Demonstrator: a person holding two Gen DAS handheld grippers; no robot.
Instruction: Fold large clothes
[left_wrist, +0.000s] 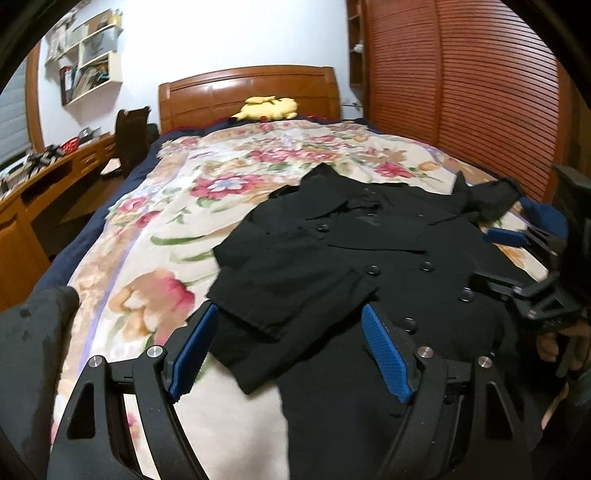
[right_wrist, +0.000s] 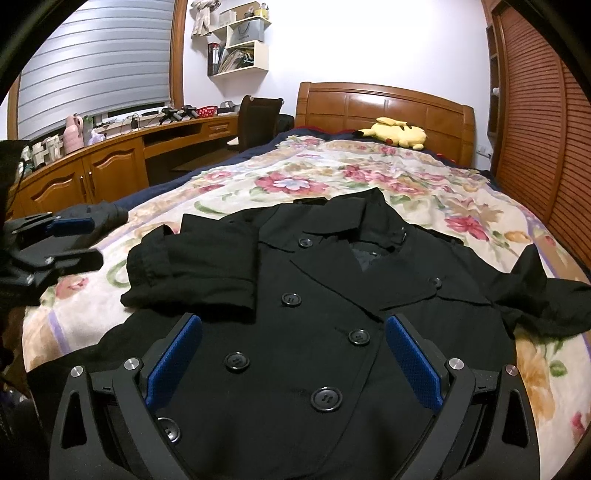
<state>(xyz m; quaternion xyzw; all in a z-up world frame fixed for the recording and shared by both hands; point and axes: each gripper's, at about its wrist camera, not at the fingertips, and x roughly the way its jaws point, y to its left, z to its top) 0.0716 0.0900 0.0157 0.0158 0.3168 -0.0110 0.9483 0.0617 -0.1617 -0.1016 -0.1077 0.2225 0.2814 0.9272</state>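
A black double-breasted coat (left_wrist: 388, 258) lies face up on the floral bedspread (left_wrist: 177, 206), collar toward the headboard. It also fills the right wrist view (right_wrist: 314, 295). Its left sleeve (right_wrist: 192, 269) is folded across the chest; the right sleeve (right_wrist: 543, 295) lies crumpled out to the side. My left gripper (left_wrist: 288, 321) is open, hovering over the folded sleeve's cuff, holding nothing. My right gripper (right_wrist: 293, 328) is open above the coat's buttoned front, empty. Each gripper shows in the other's view: the right (left_wrist: 517, 258) and the left (right_wrist: 70, 240).
A yellow plush toy (right_wrist: 397, 133) lies by the wooden headboard (right_wrist: 384, 103). A wooden desk (right_wrist: 110, 155) and chair (right_wrist: 258, 118) stand left of the bed. A slatted wardrobe (left_wrist: 461, 81) lines the right. A dark garment (left_wrist: 33, 332) lies at the bed's near left.
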